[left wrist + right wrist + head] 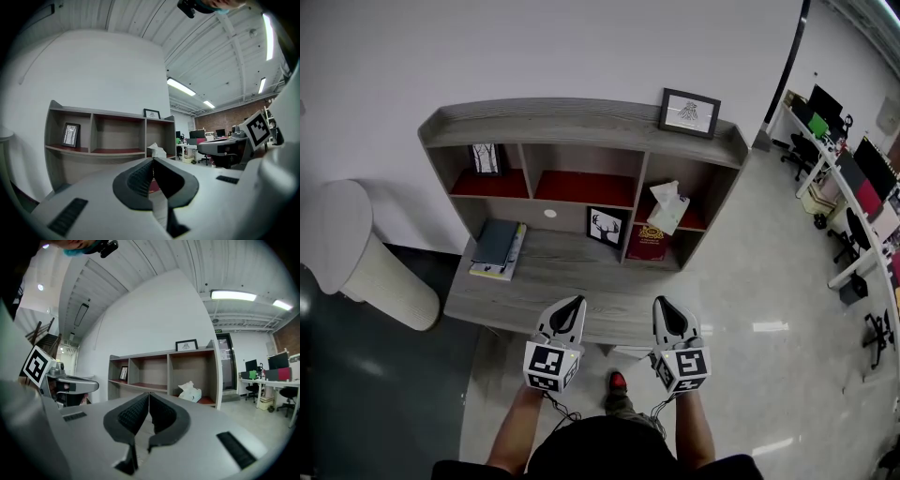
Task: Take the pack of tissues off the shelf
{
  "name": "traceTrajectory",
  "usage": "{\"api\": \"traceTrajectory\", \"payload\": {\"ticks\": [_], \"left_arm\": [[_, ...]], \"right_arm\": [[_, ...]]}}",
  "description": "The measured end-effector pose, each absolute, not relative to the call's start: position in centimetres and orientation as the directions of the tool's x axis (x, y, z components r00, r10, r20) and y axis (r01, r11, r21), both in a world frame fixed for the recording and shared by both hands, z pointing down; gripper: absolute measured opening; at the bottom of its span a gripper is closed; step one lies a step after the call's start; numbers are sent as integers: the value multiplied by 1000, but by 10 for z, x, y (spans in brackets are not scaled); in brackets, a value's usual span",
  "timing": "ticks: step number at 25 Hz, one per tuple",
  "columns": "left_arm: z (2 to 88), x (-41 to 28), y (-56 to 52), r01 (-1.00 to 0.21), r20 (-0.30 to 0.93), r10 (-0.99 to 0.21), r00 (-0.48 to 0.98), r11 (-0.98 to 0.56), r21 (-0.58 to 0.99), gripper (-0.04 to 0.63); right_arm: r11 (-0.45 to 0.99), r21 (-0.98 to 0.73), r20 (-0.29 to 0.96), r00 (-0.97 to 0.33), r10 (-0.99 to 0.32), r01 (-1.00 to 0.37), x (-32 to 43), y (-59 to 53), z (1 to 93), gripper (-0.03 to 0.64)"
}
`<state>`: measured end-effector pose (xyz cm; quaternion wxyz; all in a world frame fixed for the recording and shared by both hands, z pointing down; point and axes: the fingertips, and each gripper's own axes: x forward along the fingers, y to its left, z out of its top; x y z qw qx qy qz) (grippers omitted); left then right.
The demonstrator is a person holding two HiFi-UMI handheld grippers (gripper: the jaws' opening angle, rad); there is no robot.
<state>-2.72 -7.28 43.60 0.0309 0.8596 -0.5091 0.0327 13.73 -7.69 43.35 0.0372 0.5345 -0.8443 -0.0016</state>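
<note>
The pack of tissues (667,208) sits in the right-hand compartment of the shelf (581,122), on the red lining near that compartment's front edge, with a loose tissue poking up from its top. The person stands at the front edge of the desk surface below, well apart from it. Both tools point level at the shelf. The left gripper (578,302) has its pads pressed together with nothing between them, and so does the right gripper (661,302).

The step in hand looks like the approach. The right gripper is lined up closer to that compartment, so I would expect it to make the reach. Its jaws need to spread wide before they enter the opening, not inside it, where the divider and the side wall leave little room. The pack looks soft, so the jaws should close on its body rather than on the loose tissue, which would likely just pull free. A red book (649,242) stands on the desk just under that compartment, so a level, slightly high entry keeps clear of it.
</note>
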Motion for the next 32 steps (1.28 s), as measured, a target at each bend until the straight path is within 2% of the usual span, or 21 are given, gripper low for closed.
{"api": "traceTrajectory", "payload": {"ticks": [15, 29, 30, 32], "left_arm": [[452, 26, -172, -923, 106, -917, 385, -383, 36, 8], [471, 35, -218, -948, 163, -934, 317, -317, 27, 8], [472, 36, -220, -948, 165, -934, 317, -316, 27, 8], [474, 36, -223, -949, 169, -935, 313, -313, 28, 8]], "right_arm": [[503, 27, 93, -499, -862, -864, 193, -198, 458, 28], [497, 4, 90, -495, -864, -868, 224, -276, 475, 31], [500, 0, 95, -498, -862, -866, 225, -281, 477, 37], [512, -13, 114, -510, -852, -859, 225, -290, 483, 136]]}}
